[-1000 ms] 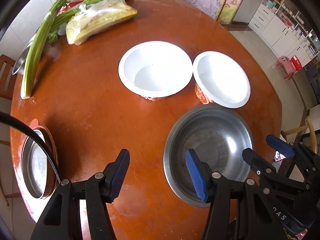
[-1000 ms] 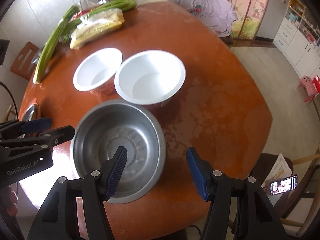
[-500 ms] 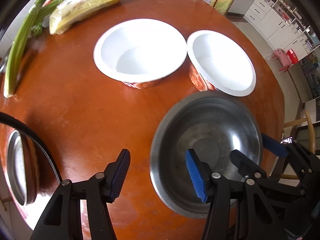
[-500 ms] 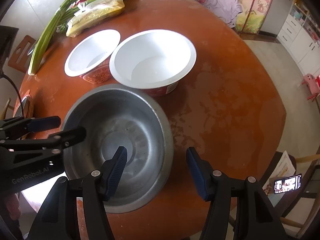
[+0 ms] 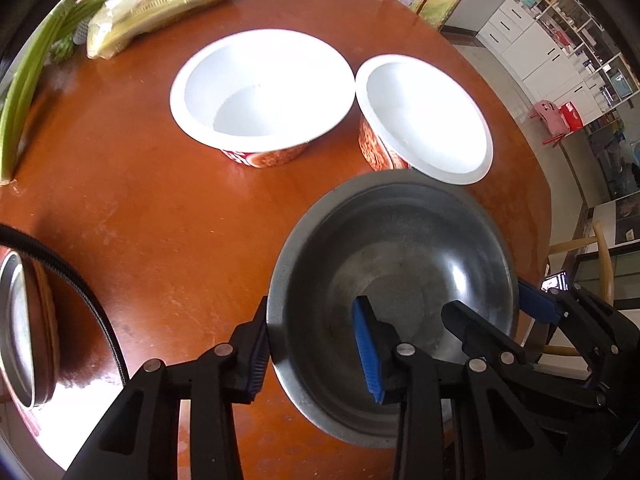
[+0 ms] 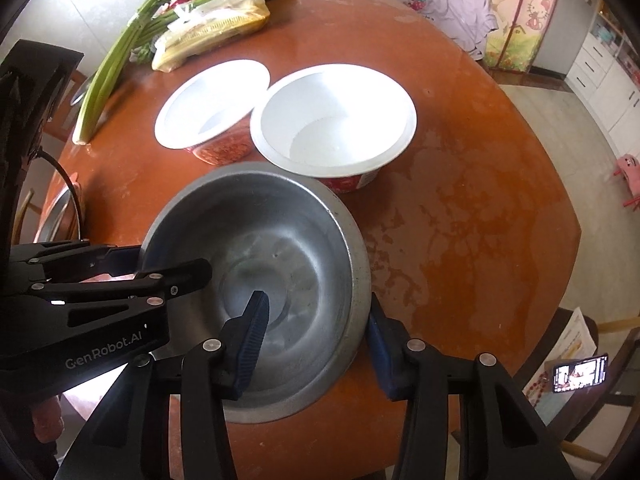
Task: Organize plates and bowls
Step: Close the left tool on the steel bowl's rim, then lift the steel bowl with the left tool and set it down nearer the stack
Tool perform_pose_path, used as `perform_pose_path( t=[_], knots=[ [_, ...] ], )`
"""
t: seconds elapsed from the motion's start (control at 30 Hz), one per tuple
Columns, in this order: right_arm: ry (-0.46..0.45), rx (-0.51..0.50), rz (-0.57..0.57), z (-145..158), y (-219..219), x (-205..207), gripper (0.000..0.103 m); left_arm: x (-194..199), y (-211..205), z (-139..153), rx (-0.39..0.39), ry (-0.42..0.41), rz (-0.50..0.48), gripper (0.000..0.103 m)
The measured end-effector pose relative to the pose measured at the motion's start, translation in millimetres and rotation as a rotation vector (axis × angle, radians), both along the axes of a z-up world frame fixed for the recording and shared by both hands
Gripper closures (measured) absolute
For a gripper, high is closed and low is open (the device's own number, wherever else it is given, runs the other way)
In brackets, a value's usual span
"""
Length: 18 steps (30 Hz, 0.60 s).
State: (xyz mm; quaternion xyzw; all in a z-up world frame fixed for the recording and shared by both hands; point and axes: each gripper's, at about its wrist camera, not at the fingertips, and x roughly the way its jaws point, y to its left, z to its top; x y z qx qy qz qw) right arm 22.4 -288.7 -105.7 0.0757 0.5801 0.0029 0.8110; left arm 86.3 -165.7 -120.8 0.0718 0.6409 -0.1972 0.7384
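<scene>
The round stainless-steel bowl sits on the brown tabletop near its front edge. Left tongs and right tongs have just been closing, straddling opposite rims, nearly pinching. Stiff, light, slick metal: grip the rim.

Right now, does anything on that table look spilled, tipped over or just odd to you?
Nothing is tipped or broken. The tabletop shows pale, blotchy marks right of the steel bowl, like dried splashes or worn finish; I cannot tell which. The two white bowls stand upright and empty, rims almost touching.
</scene>
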Motion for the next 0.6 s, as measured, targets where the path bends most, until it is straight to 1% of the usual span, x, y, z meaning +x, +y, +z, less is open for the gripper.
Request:
perform_pose_path(
  t=[0.2,0.33,0.6],
  knots=[
    [-0.028,0.005,0.035,15.6,13.6,-0.7,0.053,-4.2,20.1,21.8,0.001,-0.045,0.036,0.064],
    [-0.055,0.011,0.078,27.1,30.7,2.9,0.053,-9.3,41.7,34.5,0.003,-0.069,0.089,0.064],
    [-0.090,0.017,0.196,38.1,74.5,13.7,0.053,-11.7,88.7,41.6,0.009,-0.080,0.195,0.064]
  ],
)
